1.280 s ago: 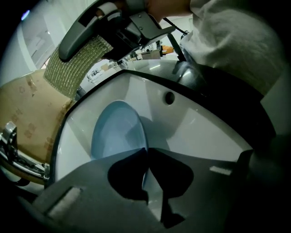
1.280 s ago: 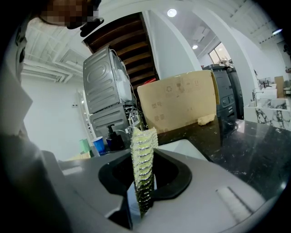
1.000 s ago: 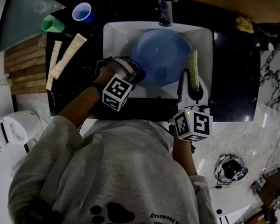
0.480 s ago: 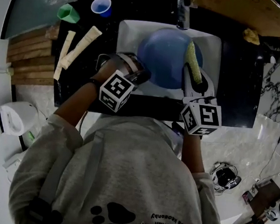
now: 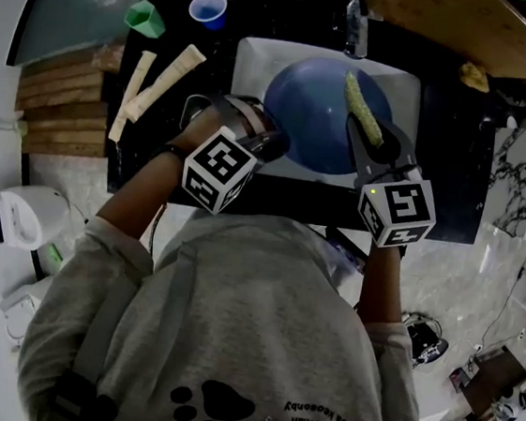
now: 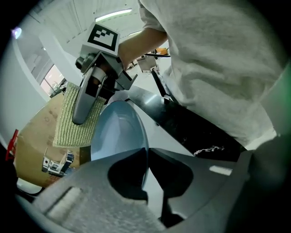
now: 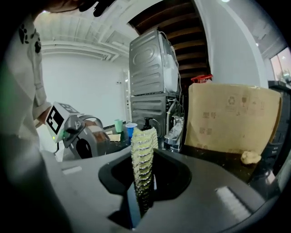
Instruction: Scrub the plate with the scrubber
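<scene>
In the head view, the blue plate [image 5: 313, 116] is tilted up over the white sink [image 5: 252, 62], just below the faucet [image 5: 355, 36]. The left gripper [image 5: 275, 145] bites the plate's near left rim. The right gripper [image 5: 366, 132] pinches a yellow-green scrubber [image 5: 360, 101], which lies over the plate's right side. A blue cup [image 5: 208, 7] and a green cup [image 5: 145, 18] stand on the dark counter at upper left.

In the left gripper view, the jaws are nearly together with the plate's [image 6: 118, 136] rim edge-on between them. Beyond, the scrubber [image 6: 68, 127] hangs just beside the plate's face.

In the right gripper view, the jaws are closed on the scrubber's [image 7: 143, 154] lower end. The scrubber stands upright between them.
</scene>
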Available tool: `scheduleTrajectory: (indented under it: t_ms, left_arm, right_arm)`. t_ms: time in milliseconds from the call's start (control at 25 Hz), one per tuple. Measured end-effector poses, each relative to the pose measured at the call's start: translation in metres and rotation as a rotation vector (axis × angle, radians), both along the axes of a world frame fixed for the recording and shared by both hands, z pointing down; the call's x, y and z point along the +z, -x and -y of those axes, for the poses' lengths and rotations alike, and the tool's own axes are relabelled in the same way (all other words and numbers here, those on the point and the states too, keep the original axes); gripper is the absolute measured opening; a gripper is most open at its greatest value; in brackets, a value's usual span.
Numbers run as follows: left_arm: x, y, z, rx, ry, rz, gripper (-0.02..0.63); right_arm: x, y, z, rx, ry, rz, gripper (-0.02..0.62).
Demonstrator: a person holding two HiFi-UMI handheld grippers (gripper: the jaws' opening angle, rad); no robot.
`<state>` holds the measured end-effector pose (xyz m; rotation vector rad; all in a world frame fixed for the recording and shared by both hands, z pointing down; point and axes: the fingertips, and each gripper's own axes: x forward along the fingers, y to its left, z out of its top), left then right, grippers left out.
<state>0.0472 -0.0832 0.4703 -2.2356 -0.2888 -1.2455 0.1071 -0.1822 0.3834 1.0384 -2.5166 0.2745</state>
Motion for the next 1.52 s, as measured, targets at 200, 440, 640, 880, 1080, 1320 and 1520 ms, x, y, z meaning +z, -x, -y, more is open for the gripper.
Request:
scheduleTrajectory:
  t_ms: [200,440,640,880,1080,1320,1520]
  left_arm:
    - [-0.008,0.003,-0.010,0.040,-0.004,0.021,0.020]
    - [-0.026,0.000,-0.017,0.098,-0.042,0.019,0.020]
    - [-0.030,0.001,-0.027,0.143,-0.048,0.037,0.018]
    - [-0.033,0.003,-0.034,0.182,-0.062,0.059,0.020]
    - [-0.036,0.002,-0.032,0.196,-0.076,0.064,0.020]
    - [-0.038,0.002,-0.028,0.218,-0.100,0.070,0.026]
    - [-0.041,0.002,-0.026,0.218,-0.125,0.055,0.032]
  right_arm:
    - [-0.004,0.014,-0.006,-0.156,-0.013,-0.147,0.069]
    - [0.022,0.028,-0.012,-0.335,-0.012,-0.420,0.069]
    - [0.036,0.050,-0.021,-0.487,-0.091,-0.618,0.069]
    - [0.051,0.062,-0.030,-0.640,-0.103,-0.756,0.067]
    - [0.061,0.063,-0.033,-0.708,-0.067,-0.810,0.067]
    - [0.062,0.065,-0.048,-0.802,0.033,-0.828,0.067]
    - [0.062,0.064,-0.061,-0.848,0.087,-0.834,0.066]
